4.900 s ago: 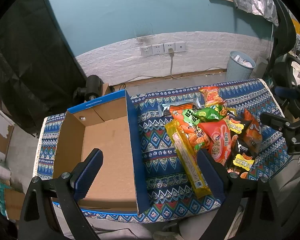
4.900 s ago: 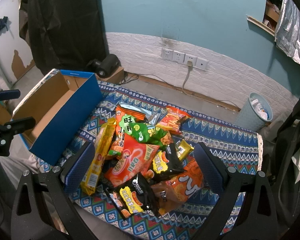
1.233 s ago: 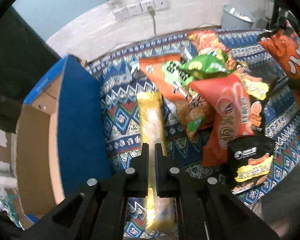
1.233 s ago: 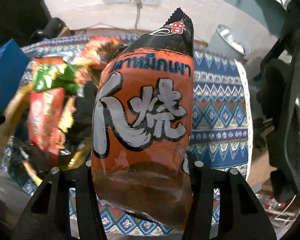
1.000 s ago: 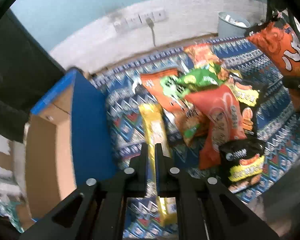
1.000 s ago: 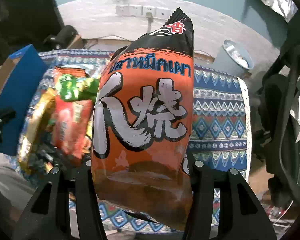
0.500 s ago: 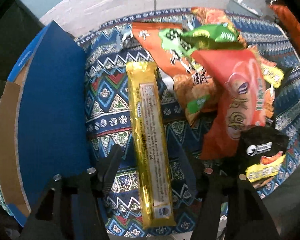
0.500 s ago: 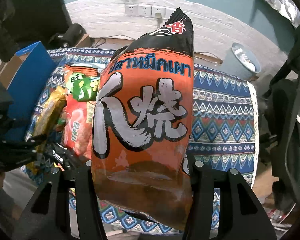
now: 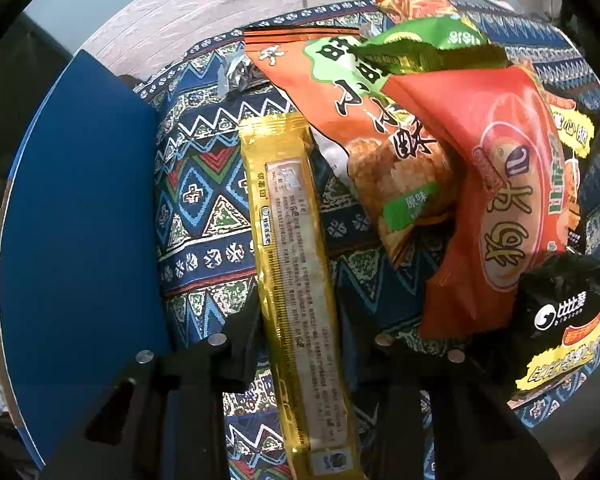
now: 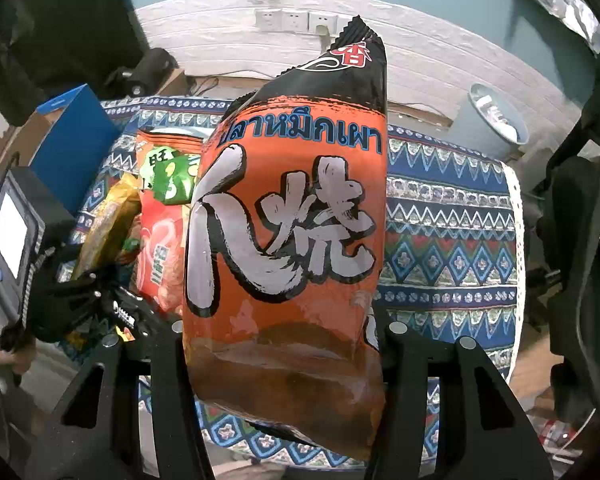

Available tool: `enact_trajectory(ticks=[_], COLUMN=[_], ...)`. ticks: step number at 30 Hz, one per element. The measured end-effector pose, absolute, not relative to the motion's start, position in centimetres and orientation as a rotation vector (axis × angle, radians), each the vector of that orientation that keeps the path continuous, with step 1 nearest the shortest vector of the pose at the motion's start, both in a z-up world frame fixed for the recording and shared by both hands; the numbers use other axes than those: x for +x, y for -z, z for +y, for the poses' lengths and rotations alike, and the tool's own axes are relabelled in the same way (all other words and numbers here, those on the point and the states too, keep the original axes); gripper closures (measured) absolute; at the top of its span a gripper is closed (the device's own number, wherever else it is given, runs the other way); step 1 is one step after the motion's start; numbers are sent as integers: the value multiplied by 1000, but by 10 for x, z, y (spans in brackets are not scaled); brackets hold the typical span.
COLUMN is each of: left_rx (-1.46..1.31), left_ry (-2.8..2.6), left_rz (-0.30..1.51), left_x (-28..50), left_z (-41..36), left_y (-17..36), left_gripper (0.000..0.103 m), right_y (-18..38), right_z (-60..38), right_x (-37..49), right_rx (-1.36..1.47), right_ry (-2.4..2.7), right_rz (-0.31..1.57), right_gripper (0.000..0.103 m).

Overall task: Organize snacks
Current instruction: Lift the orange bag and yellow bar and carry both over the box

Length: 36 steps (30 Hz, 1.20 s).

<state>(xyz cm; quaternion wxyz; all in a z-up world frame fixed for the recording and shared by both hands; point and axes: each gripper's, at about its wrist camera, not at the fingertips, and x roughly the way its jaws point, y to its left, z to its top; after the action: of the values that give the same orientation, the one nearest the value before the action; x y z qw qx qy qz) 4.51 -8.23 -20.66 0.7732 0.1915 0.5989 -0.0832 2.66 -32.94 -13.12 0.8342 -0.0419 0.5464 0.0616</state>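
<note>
Pointing steeply down, left tongs (image 9: 300,344) pinch the gold packet (image 9: 296,280).

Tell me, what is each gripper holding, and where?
Right gripper: orange bag, by its bottom end. Left gripper, jaws just closed: long yellow packet, across its lower half.
</note>
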Motion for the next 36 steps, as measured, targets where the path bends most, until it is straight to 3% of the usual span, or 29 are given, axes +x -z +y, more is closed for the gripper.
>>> enact_trajectory(ticks=[4,36], left_rx=[443,331], left_ry=[162,184], left_rz=[1244,920], left_x=[40,21], left_z=[-80,-30], left_y=[194,55], left_gripper=[74,74], right_y=[130,89], right_z=[-328,-240], right_x=[27,38], right_rx=[-88,-150], right_ry=[-137,-287], right_rz=[1154,1080], right_gripper=[51,51])
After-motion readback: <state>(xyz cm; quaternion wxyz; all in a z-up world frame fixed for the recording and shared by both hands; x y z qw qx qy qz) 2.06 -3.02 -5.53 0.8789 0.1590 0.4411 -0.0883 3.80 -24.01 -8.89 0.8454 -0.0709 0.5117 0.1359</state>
